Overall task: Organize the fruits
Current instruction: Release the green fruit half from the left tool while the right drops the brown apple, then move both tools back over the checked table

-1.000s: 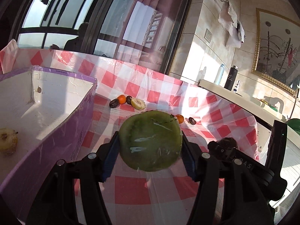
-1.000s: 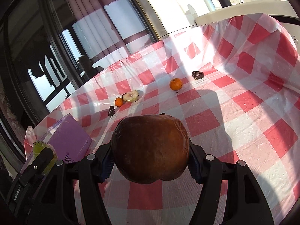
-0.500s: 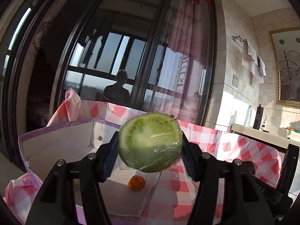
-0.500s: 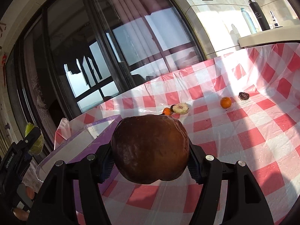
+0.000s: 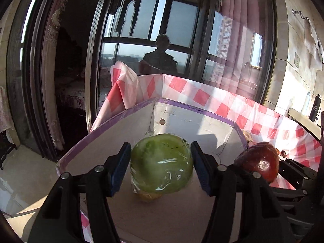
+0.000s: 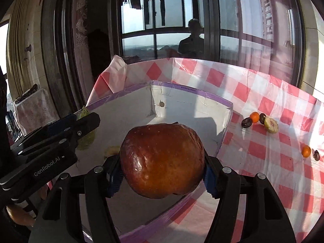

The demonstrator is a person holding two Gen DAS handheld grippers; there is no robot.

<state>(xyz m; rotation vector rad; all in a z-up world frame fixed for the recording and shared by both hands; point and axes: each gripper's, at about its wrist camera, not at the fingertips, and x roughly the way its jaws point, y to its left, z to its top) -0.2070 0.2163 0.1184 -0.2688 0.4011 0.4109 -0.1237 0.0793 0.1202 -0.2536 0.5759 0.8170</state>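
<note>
A green fruit point(image 5: 162, 164) wrapped in clear film is clamped between the blue pads of my left gripper point(image 5: 161, 167), above the inside of a white box with a purple rim point(image 5: 182, 119). A yellowish fruit point(image 5: 147, 197) lies on the box floor just below it. My right gripper point(image 6: 163, 174) is shut on a large red-brown apple point(image 6: 164, 160), held over the near part of the same box point(image 6: 202, 99). The two grippers hang side by side, the left one to the left.
On the red-checked tablecloth point(image 6: 263, 151) right of the box lie a small orange point(image 6: 254, 117), dark dates point(image 6: 246, 122), a cut pale fruit point(image 6: 271, 124) and another orange point(image 6: 306, 151). Dark window glass stands close behind the table. The floor drops away at the left.
Both grippers swung left, from above the open tablecloth to above the box, each still carrying its fruit. The right gripper's view levelled out as it rolled.
</note>
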